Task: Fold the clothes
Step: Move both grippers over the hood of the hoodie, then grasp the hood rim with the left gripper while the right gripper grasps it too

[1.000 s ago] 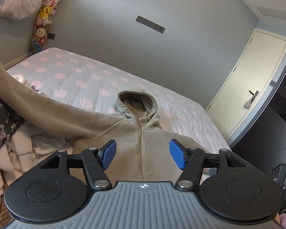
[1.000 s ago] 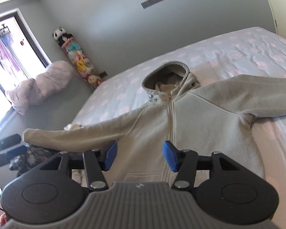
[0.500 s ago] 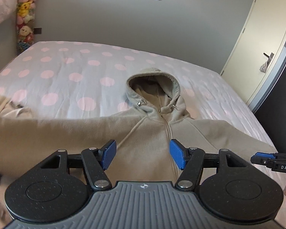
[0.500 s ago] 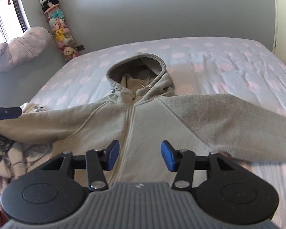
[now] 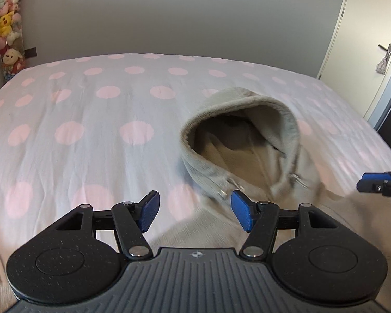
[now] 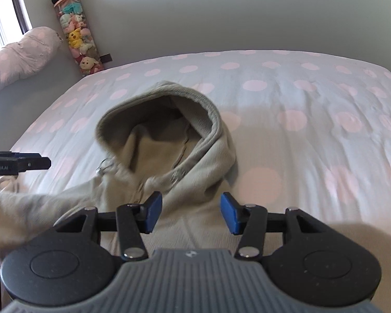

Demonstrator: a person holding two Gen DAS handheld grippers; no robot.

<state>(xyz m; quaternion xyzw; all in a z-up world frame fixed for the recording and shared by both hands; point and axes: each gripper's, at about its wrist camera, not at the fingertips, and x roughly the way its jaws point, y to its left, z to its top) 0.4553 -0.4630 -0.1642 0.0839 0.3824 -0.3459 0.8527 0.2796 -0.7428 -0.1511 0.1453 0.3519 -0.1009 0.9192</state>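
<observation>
The hoodie is lying face up on the bed, its hood propped open toward the far wall. The left tool is hovering just above the garment's left shoulder with its two blue pads spread wide apart and nothing between them; the left pad is sitting over bare sheet and the right pad over the fleece beside the hood's metal cord ends. The right tool is likewise gaping, gripping nothing, and is hanging over the chest just below the hood, one pad near the zipper line and the other above the right shoulder. Each tool is showing at the edge of the other's view, the right one beside the hood's right side, the left one above the outstretched left sleeve. The beige fleece nearest both cameras is blurring. Beyond the garment the pale sheet with pink dots is running to a grey wall. A tall tube of plush toys is standing in the left corner, a pink dotted pillow is lying beside it under the window, and a cream door is standing at the right.
</observation>
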